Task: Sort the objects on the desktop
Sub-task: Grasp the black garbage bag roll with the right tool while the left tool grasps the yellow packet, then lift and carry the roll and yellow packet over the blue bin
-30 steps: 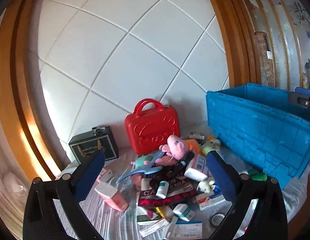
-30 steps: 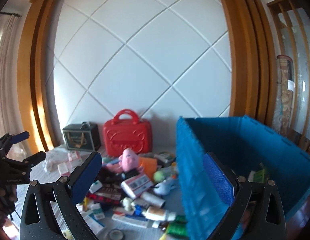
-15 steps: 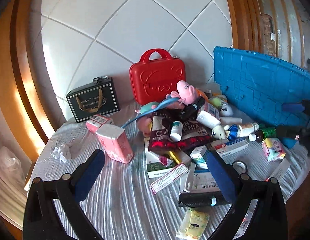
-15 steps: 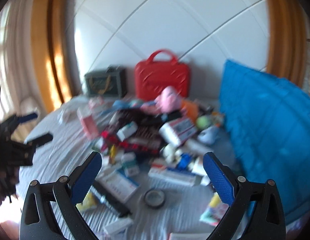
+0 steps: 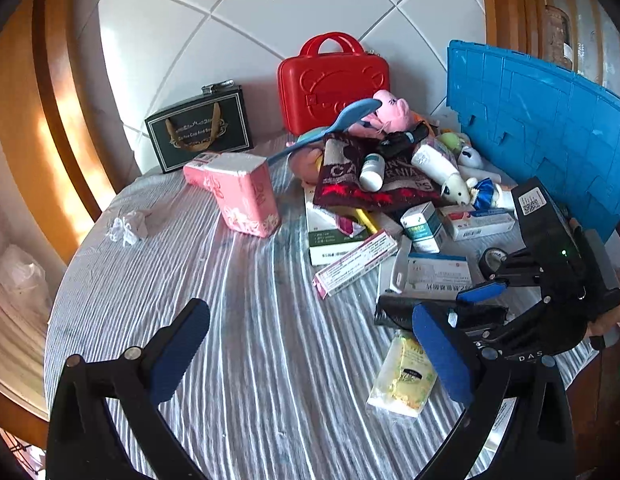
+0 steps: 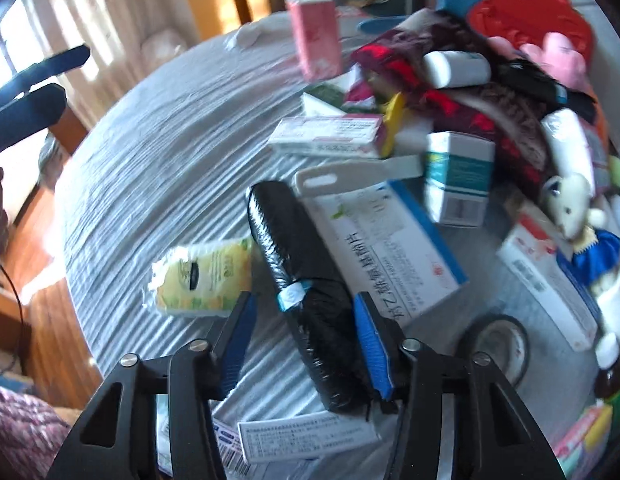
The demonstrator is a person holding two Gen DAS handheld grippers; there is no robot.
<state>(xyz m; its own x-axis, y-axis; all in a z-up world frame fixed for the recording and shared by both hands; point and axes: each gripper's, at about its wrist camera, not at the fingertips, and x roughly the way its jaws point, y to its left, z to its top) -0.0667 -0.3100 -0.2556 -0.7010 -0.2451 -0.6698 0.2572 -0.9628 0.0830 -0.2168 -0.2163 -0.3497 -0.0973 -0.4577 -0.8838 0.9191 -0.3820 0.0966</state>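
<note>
Black roll: a black plastic-wrapped roll [image 6: 306, 300] with a small blue-and-white band lies on the striped tablecloth [image 5: 238, 320], near edge of the clutter, and runs straight in between the right gripper's fingers.
Right gripper: the right gripper [image 6: 306, 344] points down at the roll, jaws closing; the right-hand blue pad [image 6: 371, 344] looks to be touching the roll's side, while the left pad [image 6: 240, 340] stands a little off it with cloth showing between.
Left gripper: the left gripper [image 5: 310, 356] hangs over bare cloth at the near left, jaws spread wide, nothing between them.
Yellow pack: a yellow tissue pack [image 6: 202, 280] sits just left of the roll.
Blue-edged box: a white medicine box with blue edge [image 6: 393, 256] lies just right of the roll, touching it.
Pile: further back, boxes, a dark patterned cloth [image 5: 373, 180], a white bottle [image 5: 371, 172] and a pink plush toy [image 5: 389, 110] are heaped together.
Back row: a red case [image 5: 333, 80] and a dark gift box [image 5: 200, 130] stand against the white tiled wall.
Far right: a blue crate [image 5: 537, 128] rises beside the pile.
Left of pile: a pink tissue pack [image 5: 246, 196] stands apart on the cloth.
</note>
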